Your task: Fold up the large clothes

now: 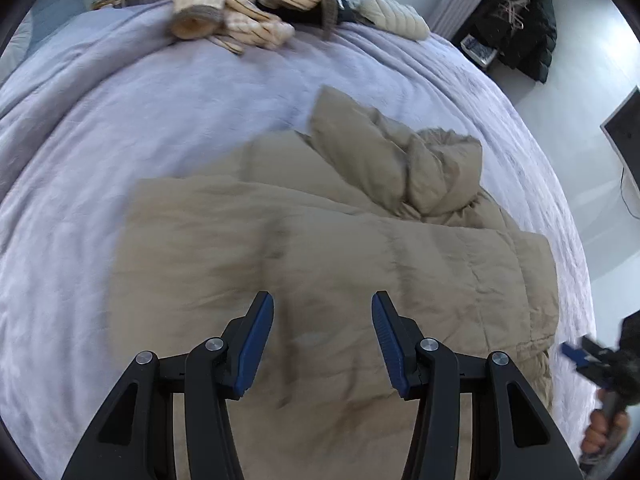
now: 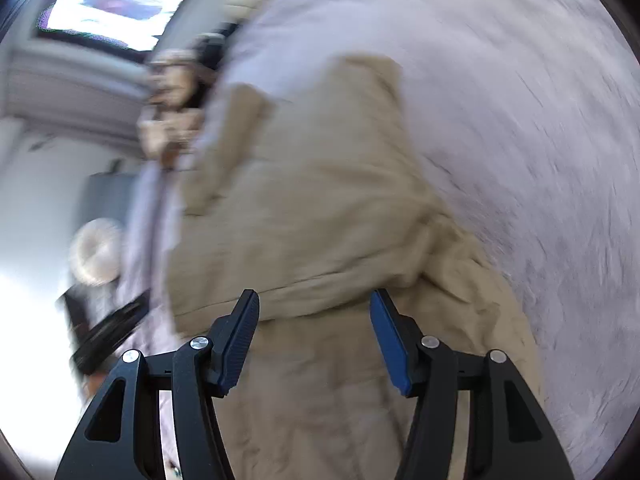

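Note:
A tan puffer jacket (image 1: 340, 240) lies partly folded on a lilac bedspread (image 1: 140, 128), its hood and a sleeve bunched toward the far side. My left gripper (image 1: 322, 312) hovers above the jacket's near panel, jaws apart, nothing between the blue pads. In the right wrist view the same jacket (image 2: 320, 200) fills the middle, blurred by motion. My right gripper (image 2: 314, 308) stands open over a folded seam of the jacket, its pads not pressing the cloth. That right gripper (image 1: 576, 354) also shows at the left wrist view's right edge, held by a hand (image 1: 600, 432).
A heap of cream and brown knitted clothes (image 1: 240, 8) and a white quilted item (image 1: 392, 14) lie at the bed's far edge. A dark coat (image 1: 528, 28) hangs by the wall at the right. A window (image 2: 112, 4) and pale floor show left of the bed.

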The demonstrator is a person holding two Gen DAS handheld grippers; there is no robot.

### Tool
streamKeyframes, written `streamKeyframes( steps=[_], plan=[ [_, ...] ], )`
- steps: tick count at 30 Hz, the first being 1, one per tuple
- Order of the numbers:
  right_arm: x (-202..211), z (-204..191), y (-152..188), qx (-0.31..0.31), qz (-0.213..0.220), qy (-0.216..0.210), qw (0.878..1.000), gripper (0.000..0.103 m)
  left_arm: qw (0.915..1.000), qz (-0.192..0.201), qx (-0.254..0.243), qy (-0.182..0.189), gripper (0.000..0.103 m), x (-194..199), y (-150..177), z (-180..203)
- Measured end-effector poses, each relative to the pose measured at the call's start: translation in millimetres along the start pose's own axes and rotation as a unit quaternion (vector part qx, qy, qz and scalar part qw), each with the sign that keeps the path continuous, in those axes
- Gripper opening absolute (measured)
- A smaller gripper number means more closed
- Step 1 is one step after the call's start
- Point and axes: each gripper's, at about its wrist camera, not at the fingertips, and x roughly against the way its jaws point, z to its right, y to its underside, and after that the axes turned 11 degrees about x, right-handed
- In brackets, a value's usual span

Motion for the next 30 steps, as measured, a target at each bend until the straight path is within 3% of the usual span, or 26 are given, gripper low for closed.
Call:
streamKeyframes(
  steps=[4,7,11,12,13,16,19,22,25,30],
  plan=[
    [17.8,34.8,-32.5,-0.048,0.048,0.020,0.998,0.062,0.9992,-0.008,0.002,-0.039,0.053,-33.3,10.2,3.6],
    [1.2,80.3,-56.7,-0.118,0.057,0.013,0.991,0.062,0.9989,-0.013,0.012,-0.043,0.053,-42.6,15.2,-1.0],
    [-43.0,113.2,-76.1,-0.190,0.033,-0.053,0.980,0.061,0.9985,-0.021,0.012,-0.049,0.053,-51.3,11.2,-6.9],
    [-57.5,114.9,-81.8,-0.205,0.023,-0.080,0.975,0.053,0.9983,-0.022,0.011,-0.052,0.053,-53.0,10.2,-7.3],
    [-62.4,113.4,-84.9,-0.206,0.021,-0.088,0.974,0.020,0.9981,-0.022,0.010,-0.056,0.053,-55.0,9.3,-7.0],
    [-62.3,95.7,-101.2,-0.146,0.039,-0.047,0.987,0.013,0.9979,-0.021,0.005,-0.060,0.053,-60.3,10.5,-5.4],
    [-71.3,93.9,-104.8,-0.105,0.024,0.017,0.994,0.012,0.9983,-0.021,0.001,-0.054,0.053,-64.7,13.4,-4.1],
    [-77.3,103.5,-100.1,-0.094,0.014,0.071,0.993,0.012,0.9986,-0.022,0.001,-0.049,0.053,-65.8,13.8,-4.2],
    [-62.3,103.2,-97.1,-0.108,0.025,0.096,0.989,0.012,0.9983,-0.021,-0.005,-0.054,0.053,-62.8,14.6,-2.6],
    [-16.6,66.3,-86.5,-0.032,0.042,0.166,0.985,0.012,0.9992,0.001,0.000,-0.039,0.053,-35.2,13.5,0.1]
  ],
)
